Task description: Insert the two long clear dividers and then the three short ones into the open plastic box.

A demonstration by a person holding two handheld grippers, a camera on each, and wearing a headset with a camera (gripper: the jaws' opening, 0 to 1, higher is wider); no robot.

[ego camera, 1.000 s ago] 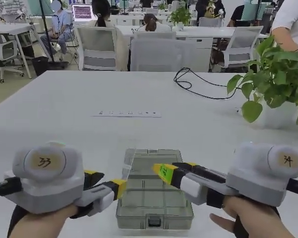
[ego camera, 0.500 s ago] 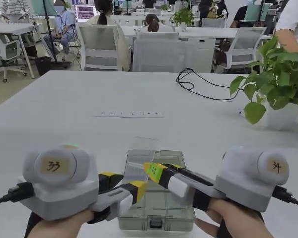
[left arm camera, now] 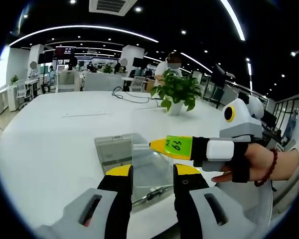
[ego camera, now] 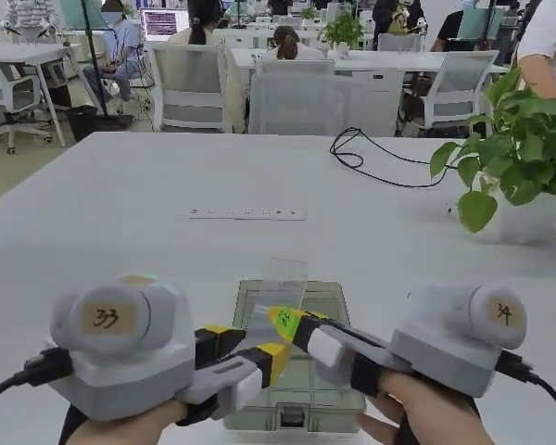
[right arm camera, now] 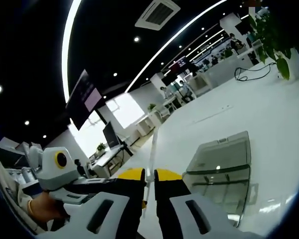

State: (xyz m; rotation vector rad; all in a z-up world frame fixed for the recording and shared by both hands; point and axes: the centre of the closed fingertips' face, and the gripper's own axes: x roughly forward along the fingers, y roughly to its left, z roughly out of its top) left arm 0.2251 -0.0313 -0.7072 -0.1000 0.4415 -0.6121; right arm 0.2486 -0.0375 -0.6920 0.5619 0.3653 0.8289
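The open clear plastic box (ego camera: pixel 331 295) lies on the white table just in front of me, also seen in the left gripper view (left arm camera: pixel 114 149) and the right gripper view (right arm camera: pixel 224 159). My right gripper (ego camera: pixel 283 321) is shut on a clear divider (ego camera: pixel 285 281), which stands up above the box's left half. Between the jaws in the right gripper view (right arm camera: pixel 149 175), the divider's edge (right arm camera: pixel 152 144) runs upward. My left gripper (ego camera: pixel 246 344) hovers open at the box's front left, its jaws (left arm camera: pixel 152 172) apart with nothing between them. The right gripper (left arm camera: pixel 160 145) crosses just above them.
A row of flat clear pieces (ego camera: pixel 246 213) lies further back on the table. A potted plant (ego camera: pixel 519 158) stands at the right, with a black cable (ego camera: pixel 371 153) behind it. Chairs, desks and people fill the room beyond the table's far edge.
Both grippers have drawn closer together over the box's front. The divider in the right gripper has shifted a little right and now rises higher above the box.
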